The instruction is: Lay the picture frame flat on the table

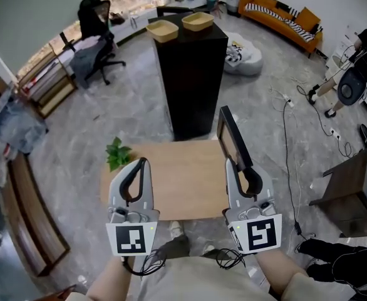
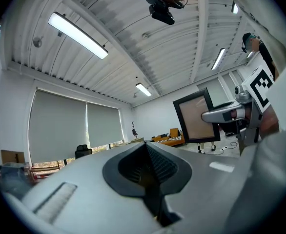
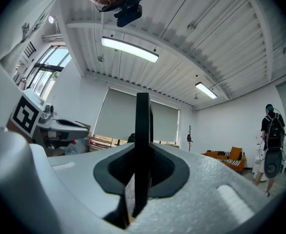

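A black picture frame (image 1: 232,135) stands upright on its edge above the right side of the wooden table (image 1: 177,184). My right gripper (image 1: 235,162) is shut on its lower part. In the right gripper view the frame (image 3: 142,130) shows edge-on, clamped between the pads of the right gripper (image 3: 142,150). In the left gripper view the frame's brown back (image 2: 196,116) faces the camera. My left gripper (image 1: 143,162) hovers over the table's left part with its jaws shut and nothing between them; the left gripper's (image 2: 145,144) pads meet in its own view.
A small green plant (image 1: 117,153) sits at the table's far left corner. Behind the table rises a tall black pedestal (image 1: 190,74) carrying two wooden bowls (image 1: 162,30). A dark side table (image 1: 352,187) and floor cables lie to the right. A person (image 3: 271,140) stands far off.
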The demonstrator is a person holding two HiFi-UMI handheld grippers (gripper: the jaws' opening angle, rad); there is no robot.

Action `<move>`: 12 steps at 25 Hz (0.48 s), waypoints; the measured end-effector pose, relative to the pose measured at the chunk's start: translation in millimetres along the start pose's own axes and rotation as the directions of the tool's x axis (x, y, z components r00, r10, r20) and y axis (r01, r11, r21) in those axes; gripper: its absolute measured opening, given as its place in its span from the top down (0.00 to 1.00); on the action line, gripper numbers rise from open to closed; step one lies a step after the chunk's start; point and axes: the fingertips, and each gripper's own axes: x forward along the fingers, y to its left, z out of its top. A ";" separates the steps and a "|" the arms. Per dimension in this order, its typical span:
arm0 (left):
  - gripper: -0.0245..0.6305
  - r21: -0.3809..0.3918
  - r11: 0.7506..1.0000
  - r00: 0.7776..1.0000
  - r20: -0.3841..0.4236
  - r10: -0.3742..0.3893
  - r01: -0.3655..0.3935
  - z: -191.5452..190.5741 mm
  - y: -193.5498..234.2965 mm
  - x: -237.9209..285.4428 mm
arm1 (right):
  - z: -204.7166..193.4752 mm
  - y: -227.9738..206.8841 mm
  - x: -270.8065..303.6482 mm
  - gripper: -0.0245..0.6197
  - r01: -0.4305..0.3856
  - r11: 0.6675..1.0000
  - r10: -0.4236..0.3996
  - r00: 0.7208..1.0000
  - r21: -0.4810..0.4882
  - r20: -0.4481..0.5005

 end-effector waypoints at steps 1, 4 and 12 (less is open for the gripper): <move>0.93 -0.005 1.000 1.000 -0.001 -0.008 0.008 -2.7 6.1 3.9 | 0.0 2.5 6.4 0.90 0.008 1.000 -0.008 1.000 -0.003 -0.003; 0.93 -0.013 0.999 0.999 0.008 -0.032 0.032 -9.2 23.5 14.4 | 0.1 10.7 23.0 0.90 0.032 0.999 -0.032 0.999 -0.008 -0.008; 0.93 -0.022 0.996 0.996 0.020 -0.084 0.084 -22.2 51.8 34.8 | -1.1 19.9 48.8 0.90 0.084 0.996 -0.085 0.996 -0.012 -0.020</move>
